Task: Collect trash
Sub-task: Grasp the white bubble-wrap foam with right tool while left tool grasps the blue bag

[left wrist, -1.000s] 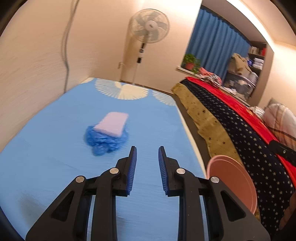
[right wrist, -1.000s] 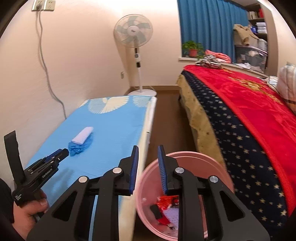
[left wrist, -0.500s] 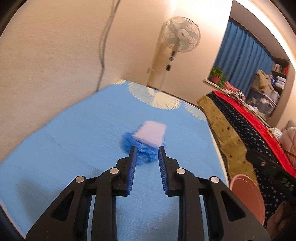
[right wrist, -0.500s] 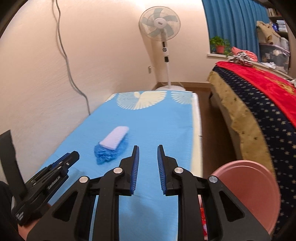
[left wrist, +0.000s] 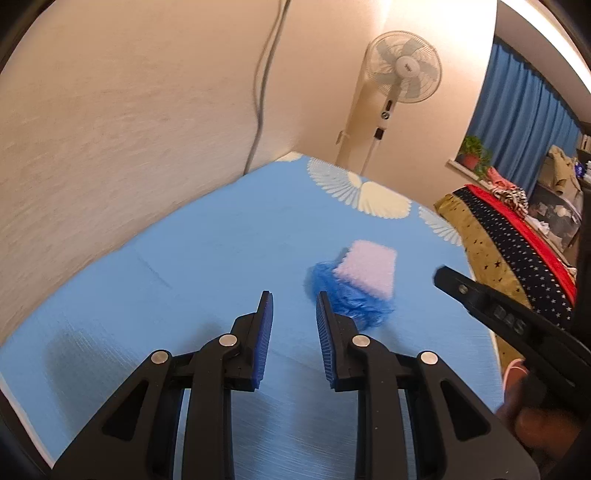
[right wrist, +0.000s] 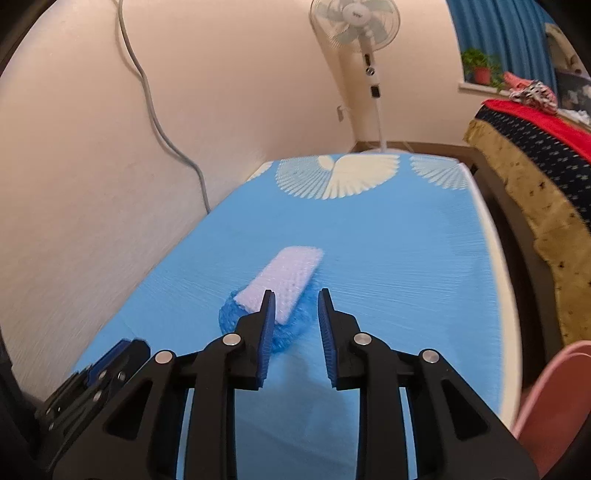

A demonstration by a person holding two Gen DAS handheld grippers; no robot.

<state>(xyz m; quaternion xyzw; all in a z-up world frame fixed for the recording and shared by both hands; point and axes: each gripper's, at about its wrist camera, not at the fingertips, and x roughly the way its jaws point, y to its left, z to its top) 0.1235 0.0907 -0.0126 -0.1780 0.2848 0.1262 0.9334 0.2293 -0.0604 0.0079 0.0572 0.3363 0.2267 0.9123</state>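
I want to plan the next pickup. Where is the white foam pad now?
The white foam pad lies on the blue mat, its near end on the crumpled blue bag, just ahead of both tools.

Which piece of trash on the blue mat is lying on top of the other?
The pale foam block lies on top. Beneath it sits the crumpled blue plastic bag, scrunched flat against the blue mat and peeking out around the block's near end.

Foam pad lies on the crumpled plastic bag, mid-mat; fan behind, probably a bin right.
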